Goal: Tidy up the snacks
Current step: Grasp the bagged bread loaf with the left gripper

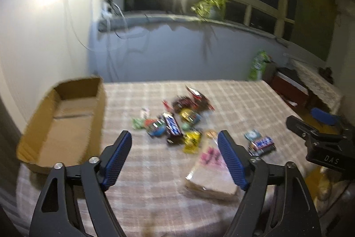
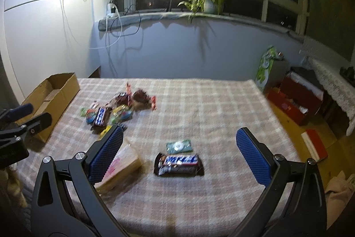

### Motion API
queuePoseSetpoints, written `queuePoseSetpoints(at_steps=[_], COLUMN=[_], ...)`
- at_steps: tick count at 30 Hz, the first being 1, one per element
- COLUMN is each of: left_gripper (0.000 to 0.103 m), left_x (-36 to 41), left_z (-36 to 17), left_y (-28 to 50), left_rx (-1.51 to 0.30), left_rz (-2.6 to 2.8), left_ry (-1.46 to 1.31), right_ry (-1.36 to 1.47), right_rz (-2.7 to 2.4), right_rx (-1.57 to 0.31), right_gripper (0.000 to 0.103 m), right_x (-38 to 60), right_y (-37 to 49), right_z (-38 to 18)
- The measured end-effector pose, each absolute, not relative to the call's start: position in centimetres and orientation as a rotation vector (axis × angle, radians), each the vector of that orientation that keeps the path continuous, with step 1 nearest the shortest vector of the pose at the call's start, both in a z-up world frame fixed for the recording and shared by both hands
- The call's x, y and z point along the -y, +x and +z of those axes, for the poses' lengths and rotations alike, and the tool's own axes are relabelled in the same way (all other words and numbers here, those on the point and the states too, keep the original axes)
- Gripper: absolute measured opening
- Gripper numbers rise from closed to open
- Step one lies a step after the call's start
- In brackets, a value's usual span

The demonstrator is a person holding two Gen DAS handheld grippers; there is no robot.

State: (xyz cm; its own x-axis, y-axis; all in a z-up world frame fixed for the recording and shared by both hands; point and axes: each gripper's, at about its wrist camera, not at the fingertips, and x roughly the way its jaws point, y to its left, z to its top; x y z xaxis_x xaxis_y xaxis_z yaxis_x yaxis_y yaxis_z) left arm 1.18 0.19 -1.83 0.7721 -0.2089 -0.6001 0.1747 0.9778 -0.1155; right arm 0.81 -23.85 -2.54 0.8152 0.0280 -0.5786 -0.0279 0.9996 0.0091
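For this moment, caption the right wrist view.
Open right tongs hover over a chocolate bar on the checked tablecloth; cardboard box waits left.

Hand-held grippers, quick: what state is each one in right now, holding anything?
Left hand-held gripper: open, nothing held, above the checked tablecloth.
Right hand-held gripper: open, nothing held; a dark snack bar lies on the cloth below.

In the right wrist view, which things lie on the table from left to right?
cardboard box → pile of snacks → clear bag with pink print → dark candy bar
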Motion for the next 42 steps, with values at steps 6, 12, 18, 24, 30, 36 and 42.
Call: queuePoseSetpoints(at_steps=[6,12,18,24,30,36,42], left_gripper=[0.05,0.041,0.041,0.041,0.041,0.041,0.041], left_x=[-1.2,-0.4,0.1,0.0,0.3,0.7,1.4], left_z=[-3.9,-6.4,-7.9,-9.1,-9.9,-10.0,-9.6], left_y=[3.0,4.5,5.5,6.4,7.1,7.0,6.6], left_rx=[-0.821,-0.95,-1.004,-1.049,-1.083,-1.088,-1.082], left_rz=[-0.403,-0.518,-0.533,-0.54,-0.563,-0.578,-0.581], left_ry=[-0.201,-0.249,-0.234,-0.262,-0.263,-0.246,-0.23], right_ry=[0.116,0.28,0.421,0.523,0.6,0.615,0.58], right_rz=[0.187,0.365,0.419,0.448,0.468,0.48,0.477], right_rx=[-0.754,-0.914,-1.036,-1.109,-1.144,-1.158,-1.159], right_gripper=[0.089,0.088,0.076,0.064,0.052,0.046,0.043], right_x=[24.0,23.1,23.0,23.0,22.9,22.9,22.6], right_y=[1.0,2.4,4.1,5.2,6.1,6.8,7.0], right_z=[-5.0,-7.4,-10.4,-12.2,-13.3,-13.5,-13.1])
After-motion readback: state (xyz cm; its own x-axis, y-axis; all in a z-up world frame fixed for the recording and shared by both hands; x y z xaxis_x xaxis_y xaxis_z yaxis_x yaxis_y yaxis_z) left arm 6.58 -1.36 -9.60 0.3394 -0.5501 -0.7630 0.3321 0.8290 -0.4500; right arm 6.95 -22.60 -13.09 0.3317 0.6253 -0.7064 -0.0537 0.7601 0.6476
